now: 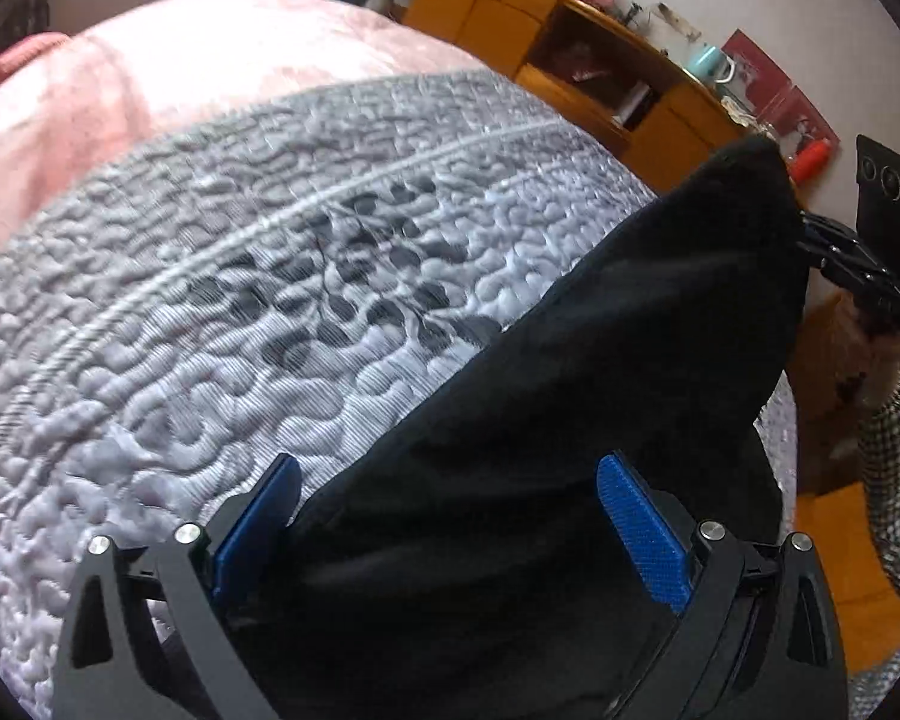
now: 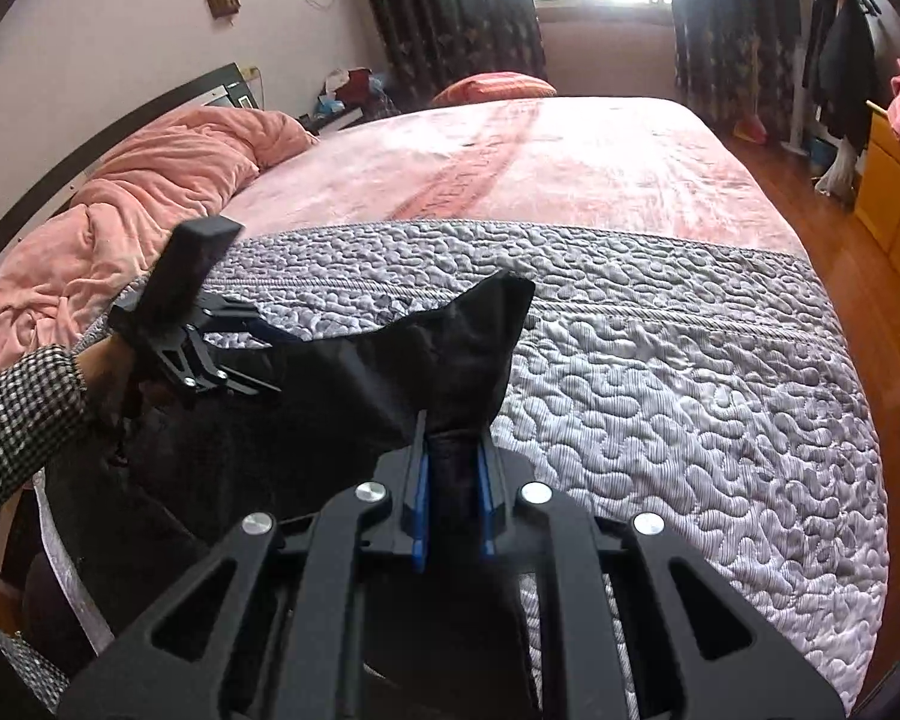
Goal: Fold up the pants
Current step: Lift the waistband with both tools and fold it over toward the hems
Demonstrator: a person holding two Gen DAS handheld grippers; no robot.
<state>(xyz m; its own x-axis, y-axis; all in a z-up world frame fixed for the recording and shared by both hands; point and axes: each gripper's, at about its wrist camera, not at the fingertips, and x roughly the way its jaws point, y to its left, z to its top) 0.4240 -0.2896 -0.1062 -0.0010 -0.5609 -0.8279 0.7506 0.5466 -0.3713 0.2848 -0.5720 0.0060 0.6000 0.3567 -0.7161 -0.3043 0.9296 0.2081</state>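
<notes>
The black pants [image 1: 600,360] hang lifted over the grey quilted bedspread [image 1: 240,312], stretched between both tools. My left gripper [image 1: 450,504] has its blue pads far apart; the dark cloth fills the gap loosely without being pinched. In the right wrist view the pants [image 2: 330,408] sag in a band from my right gripper [image 2: 453,474], which is shut on a bunched corner, across to my left gripper [image 2: 234,348] held by a hand in a checked sleeve [image 2: 24,414]. From the left wrist view my right gripper [image 1: 810,234] grips the raised far corner.
The grey bedspread [image 2: 660,390] covers the near end of the bed, with a pink blanket [image 2: 540,156] beyond and a crumpled pink duvet [image 2: 150,198] by the headboard. Yellow wooden cabinets [image 1: 570,48] and wooden floor [image 2: 840,276] lie past the bed's right edge.
</notes>
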